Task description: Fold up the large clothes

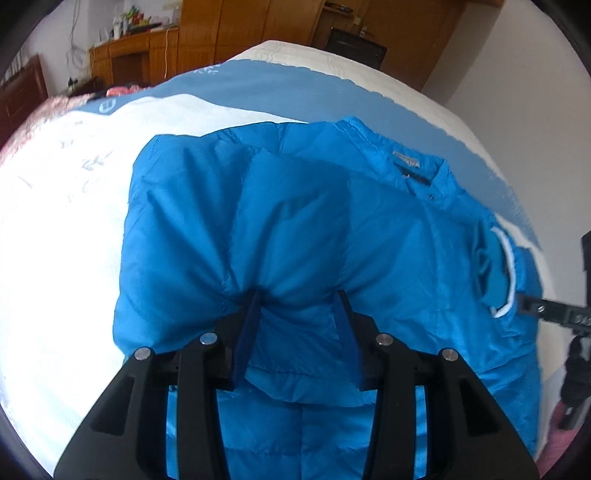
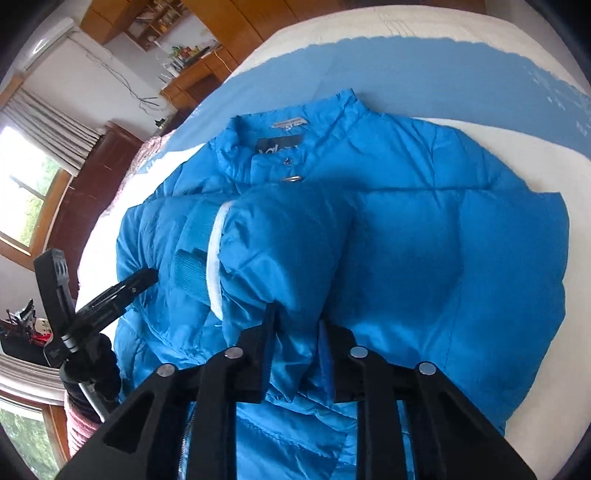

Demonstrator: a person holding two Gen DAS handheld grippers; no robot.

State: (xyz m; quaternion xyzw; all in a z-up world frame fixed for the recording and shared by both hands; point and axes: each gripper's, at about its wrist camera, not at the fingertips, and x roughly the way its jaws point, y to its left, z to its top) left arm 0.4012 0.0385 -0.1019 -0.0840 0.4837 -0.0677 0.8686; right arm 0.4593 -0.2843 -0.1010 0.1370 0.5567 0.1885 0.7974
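Observation:
A bright blue puffer jacket point(image 1: 314, 221) lies on the bed, collar away from me; it also shows in the right wrist view point(image 2: 424, 240). Both sleeves are folded across the body. My left gripper point(image 1: 299, 299) is shut on a thick fold of the jacket's lower part, with fabric bunched between the jaws. My right gripper point(image 2: 297, 314) is shut on a fold of jacket beside the sleeve cuff point(image 2: 212, 258) with its white lining. The collar label point(image 2: 280, 144) faces up. The left gripper point(image 2: 147, 275) also shows at the left of the right wrist view.
The bed has a white and blue cover point(image 1: 66, 184) and a pink quilt point(image 1: 44, 110) at its far left. Wooden cabinets point(image 1: 221, 33) and a desk line the far wall. A window with curtains point(image 2: 33, 177) is on the left in the right wrist view.

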